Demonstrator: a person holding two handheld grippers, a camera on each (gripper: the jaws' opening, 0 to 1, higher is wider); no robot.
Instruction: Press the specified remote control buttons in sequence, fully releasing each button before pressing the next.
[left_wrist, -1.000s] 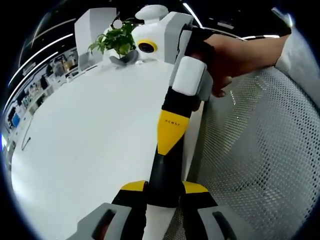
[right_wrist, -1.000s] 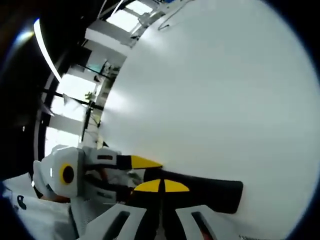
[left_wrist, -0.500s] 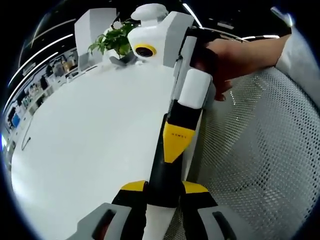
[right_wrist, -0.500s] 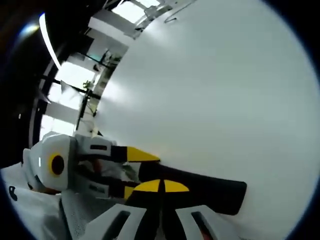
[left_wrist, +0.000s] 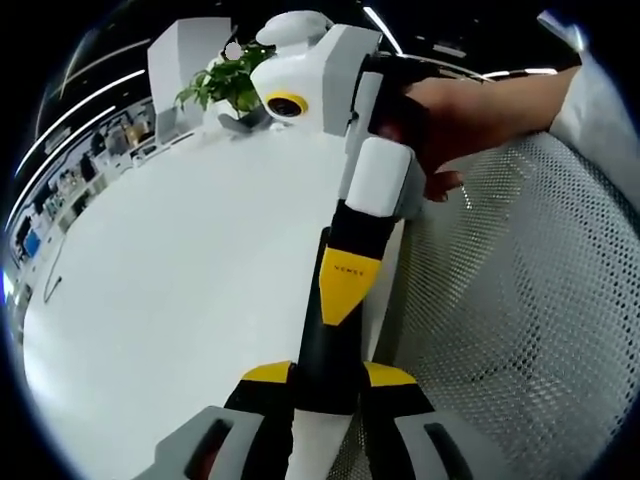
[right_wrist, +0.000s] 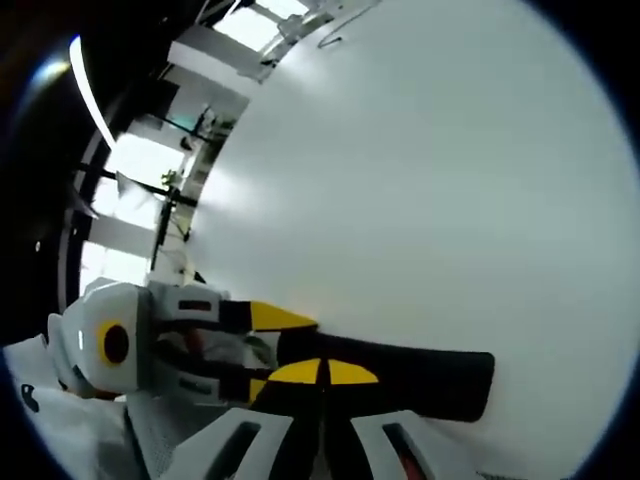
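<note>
Both grippers meet on the black remote (left_wrist: 325, 360), left gripper (left_wrist: 330, 385) clamping it

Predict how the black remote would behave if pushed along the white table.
Probably stiff: the remote juts straight from the left gripper without sagging. Its flat, slim body would likely slide on the smooth table, not roll.

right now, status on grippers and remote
Left gripper shut on remote, at its end. Right gripper shut, tips at remote's face. Potted plant far across table, not obstructing.
</note>
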